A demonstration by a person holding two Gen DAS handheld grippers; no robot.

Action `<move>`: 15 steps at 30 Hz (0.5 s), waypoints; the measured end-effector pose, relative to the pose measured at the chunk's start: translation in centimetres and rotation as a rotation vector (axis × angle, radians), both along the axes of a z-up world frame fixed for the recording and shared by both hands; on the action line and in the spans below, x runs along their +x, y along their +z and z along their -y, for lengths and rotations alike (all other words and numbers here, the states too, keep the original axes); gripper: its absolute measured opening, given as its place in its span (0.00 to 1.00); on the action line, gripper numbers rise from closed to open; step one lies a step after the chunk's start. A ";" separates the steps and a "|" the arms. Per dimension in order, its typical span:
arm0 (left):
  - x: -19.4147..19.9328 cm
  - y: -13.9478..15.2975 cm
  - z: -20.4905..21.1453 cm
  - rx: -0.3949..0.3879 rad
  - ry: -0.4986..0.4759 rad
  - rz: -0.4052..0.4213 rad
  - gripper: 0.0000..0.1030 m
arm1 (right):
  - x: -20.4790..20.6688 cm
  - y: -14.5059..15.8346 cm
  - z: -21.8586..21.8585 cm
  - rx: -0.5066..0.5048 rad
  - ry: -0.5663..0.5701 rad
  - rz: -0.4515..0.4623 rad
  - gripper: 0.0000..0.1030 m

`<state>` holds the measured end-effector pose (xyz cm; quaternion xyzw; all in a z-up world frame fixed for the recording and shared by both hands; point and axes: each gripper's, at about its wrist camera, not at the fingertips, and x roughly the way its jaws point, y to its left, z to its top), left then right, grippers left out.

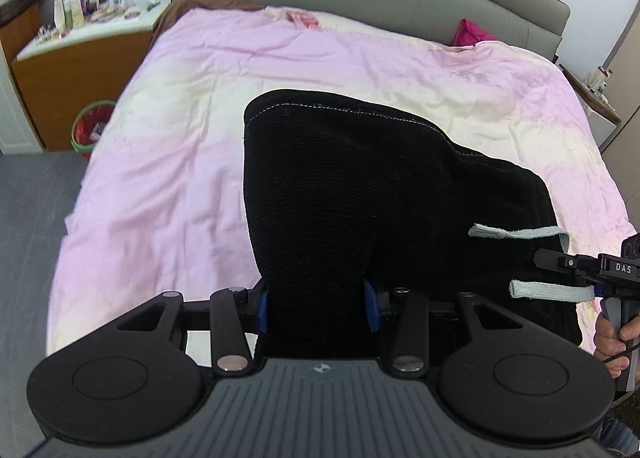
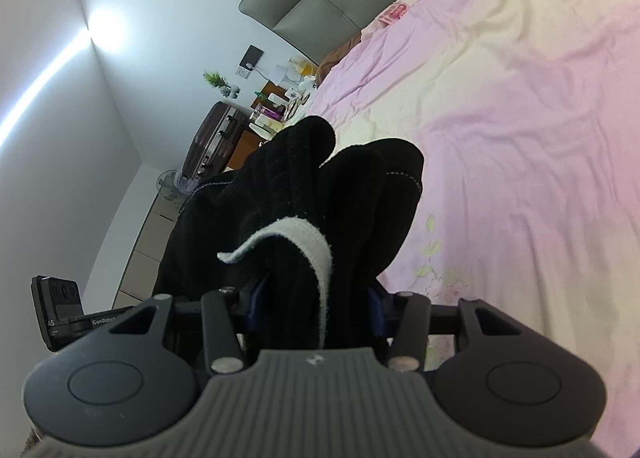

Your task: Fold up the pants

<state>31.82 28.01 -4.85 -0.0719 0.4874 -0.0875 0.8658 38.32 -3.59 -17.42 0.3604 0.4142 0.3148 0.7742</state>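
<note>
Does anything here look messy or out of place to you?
Only small things: the black pants, held by both grippers, have pale drawstrings dangling loose at the waistband, and the pink quilt beneath is wrinkled. Nothing looks spilled or damaged.

White letters "DAS" read on the black body of the right gripper (image 1: 596, 290), seen at the right edge of the left wrist view. In the right wrist view, the left gripper (image 2: 60, 318) at the lower left carries "GenRobot" on its black arm, the last letters cut off by the near gripper's housing, and a partial "AS" on the block beside it. Labels on bottles on the bedside cabinet (image 1: 84, 38) too small to read.
</note>
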 end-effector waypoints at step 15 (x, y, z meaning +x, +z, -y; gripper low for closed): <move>6.7 -16.0 -2.0 -0.125 -0.057 -0.190 0.50 | 6.3 -11.9 -0.1 -0.152 -0.033 -0.218 0.45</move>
